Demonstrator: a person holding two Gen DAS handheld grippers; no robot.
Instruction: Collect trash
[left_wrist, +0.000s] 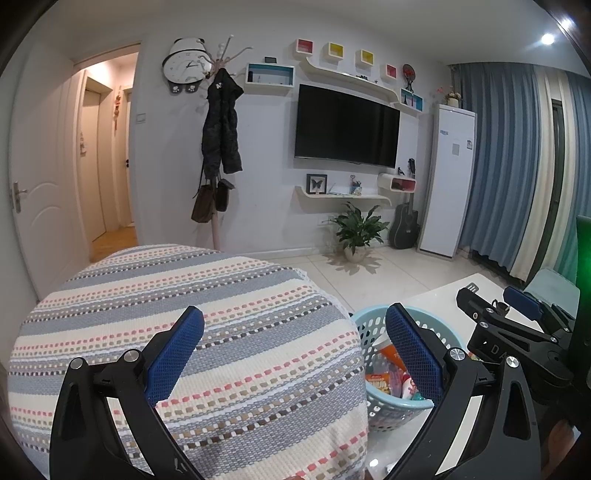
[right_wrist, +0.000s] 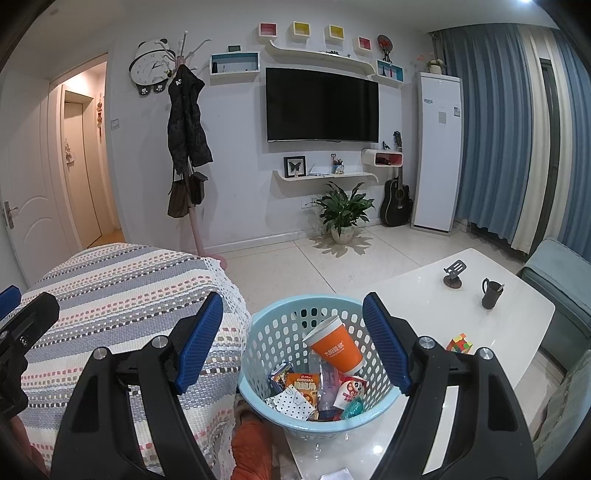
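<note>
Item: light blue basket (right_wrist: 317, 373), perforated wall, standing on the near corner of the white table (right_wrist: 443, 306), directly ahead of and between the spread fingers of our right claw (right_wrist: 293, 343). Contents: orange paper cup (right_wrist: 338, 349) lying tilted on top, orange snack packet (right_wrist: 303, 387), dotted wrapper (right_wrist: 291, 404), small red-and-white carton (right_wrist: 351, 391), clear plastic piece beneath.

Right claw: spread wide, holding nothing.

Left claw (left_wrist: 295, 354): spread wide, holding nothing, over the striped cover (left_wrist: 207, 314); the basket (left_wrist: 369, 332) sits to its right, partly behind its right finger.

Beyond the right claw, on the table: dark mug (right_wrist: 491, 293), phone stand (right_wrist: 453, 275), colour cube (right_wrist: 460, 343). We judge these are not trash.

Risks, as we judge them:
1. The basket stands near the table edge; a nudge from either claw could tip it to the floor.
2. The tilted cup rides high and could roll out if the basket is jolted.
3. Both claws sit close together; they could collide on reaching for the rim.
4. The cube could be mistaken for trash.
</note>
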